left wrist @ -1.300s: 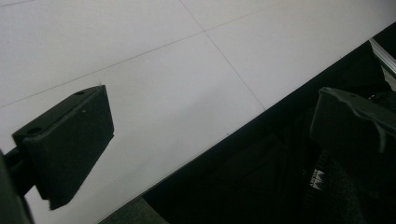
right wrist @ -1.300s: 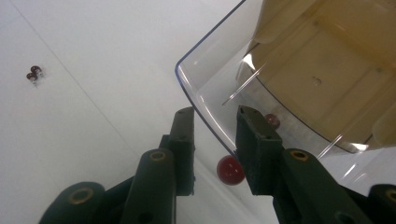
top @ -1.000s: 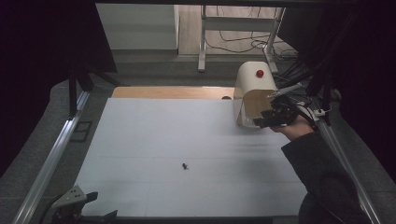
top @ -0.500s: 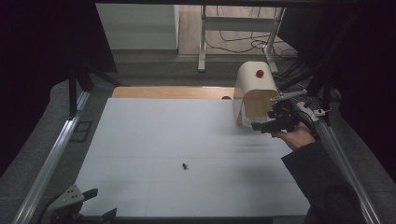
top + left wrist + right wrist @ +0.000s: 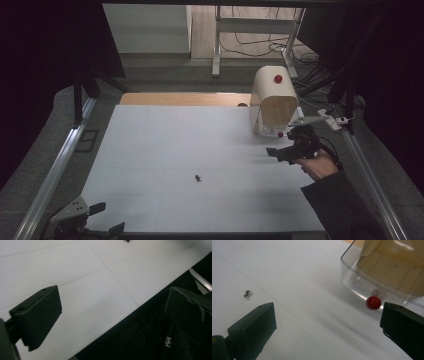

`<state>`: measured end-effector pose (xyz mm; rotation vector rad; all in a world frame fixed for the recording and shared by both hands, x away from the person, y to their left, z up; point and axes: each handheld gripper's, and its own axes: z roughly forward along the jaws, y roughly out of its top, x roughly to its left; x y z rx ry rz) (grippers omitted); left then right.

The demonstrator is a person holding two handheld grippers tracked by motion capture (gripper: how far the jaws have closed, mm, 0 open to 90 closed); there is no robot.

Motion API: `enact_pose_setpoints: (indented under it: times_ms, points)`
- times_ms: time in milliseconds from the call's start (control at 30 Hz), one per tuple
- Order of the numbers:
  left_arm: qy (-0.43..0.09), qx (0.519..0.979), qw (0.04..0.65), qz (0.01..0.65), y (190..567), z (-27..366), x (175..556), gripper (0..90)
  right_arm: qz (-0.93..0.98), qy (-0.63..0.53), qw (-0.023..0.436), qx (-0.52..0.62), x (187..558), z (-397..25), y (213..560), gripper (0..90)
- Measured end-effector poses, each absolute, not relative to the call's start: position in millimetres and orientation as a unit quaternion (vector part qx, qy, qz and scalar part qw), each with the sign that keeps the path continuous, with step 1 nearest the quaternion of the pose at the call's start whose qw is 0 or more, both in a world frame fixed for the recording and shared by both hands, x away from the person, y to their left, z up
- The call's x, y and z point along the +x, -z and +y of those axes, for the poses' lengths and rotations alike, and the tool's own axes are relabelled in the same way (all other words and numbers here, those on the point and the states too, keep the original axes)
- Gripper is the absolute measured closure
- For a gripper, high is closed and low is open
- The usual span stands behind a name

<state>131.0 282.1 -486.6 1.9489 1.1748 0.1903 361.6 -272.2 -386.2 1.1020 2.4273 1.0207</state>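
Covering the table, a white sheet [image 5: 165,150] meets a wooden strip [image 5: 180,98]; dark curtains surround. The right gripper [image 5: 286,149], jaws released, hovers near the wooden dispenser's [image 5: 274,97] red-knobbed clear drawer [image 5: 372,302]. The left gripper [image 5: 95,220] rests released at the near edge.

The right gripper [image 5: 280,152] is held low over the table's right side by the right hand [image 5: 320,165], its jaws spread wide apart (nothing is clasped between them). The left gripper [image 5: 107,220] is kept at the near left corner, its jaws likewise parted and empty.
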Motion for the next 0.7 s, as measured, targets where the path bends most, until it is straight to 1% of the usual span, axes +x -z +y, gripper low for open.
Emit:
enact_pose_setpoints:
  times_ms: [133,300,700]
  points:
    - [-0.078,0.78,0.414,0.463,486,281,131,2.0,0.842,-0.346,0.129,0.393,352,-275,396,0.0]
    - [-0.079,0.779,0.411,0.467,486,280,131,0.7,0.834,-0.358,0.122,0.402,340,-277,408,0.0]
    - [-0.065,0.777,0.411,0.473,487,282,134,0.0,0.817,-0.383,0.143,0.407,305,-279,429,0.0]
